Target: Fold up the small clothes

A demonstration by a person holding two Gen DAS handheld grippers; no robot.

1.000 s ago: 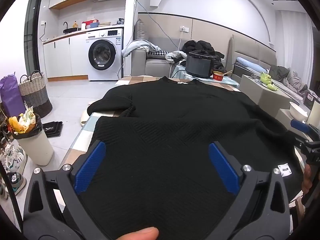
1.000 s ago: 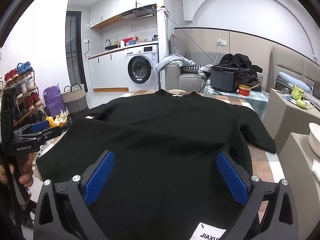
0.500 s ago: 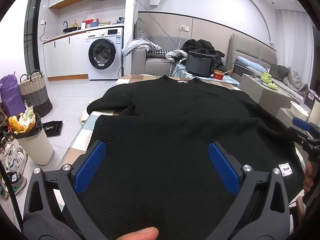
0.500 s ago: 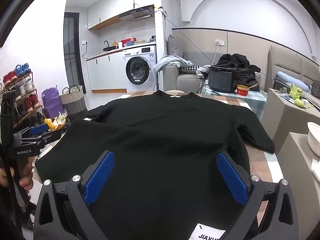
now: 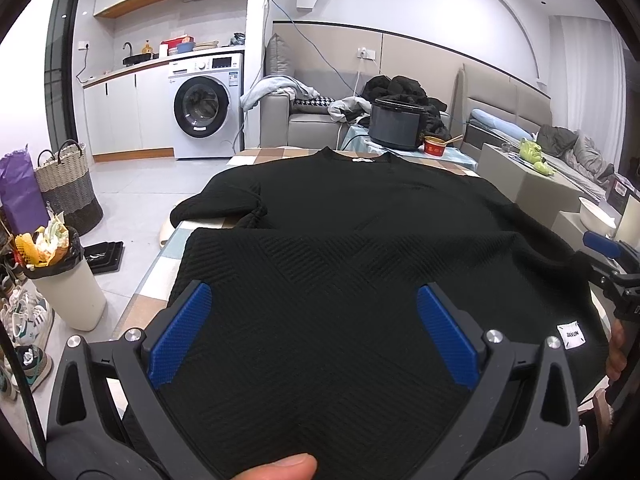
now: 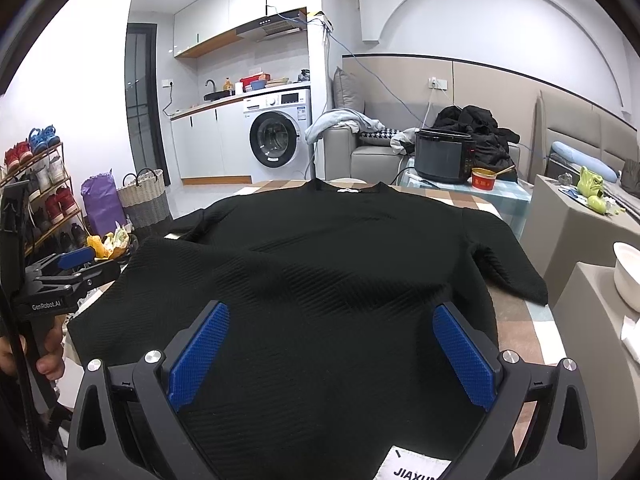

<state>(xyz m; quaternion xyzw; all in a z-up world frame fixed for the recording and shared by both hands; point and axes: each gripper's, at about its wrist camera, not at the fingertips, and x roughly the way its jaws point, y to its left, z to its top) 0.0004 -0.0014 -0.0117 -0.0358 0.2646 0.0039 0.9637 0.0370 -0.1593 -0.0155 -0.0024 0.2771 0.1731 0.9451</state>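
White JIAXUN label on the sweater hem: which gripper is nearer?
Right. The label sits just below the right gripper, between its open fingers; the left gripper is well to its left.

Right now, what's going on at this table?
A person is folding a black sweater spread on the table. Its bottom part is already doubled up over the body. The left gripper and right gripper both hover open above the folded part, near the white label, gripping nothing.
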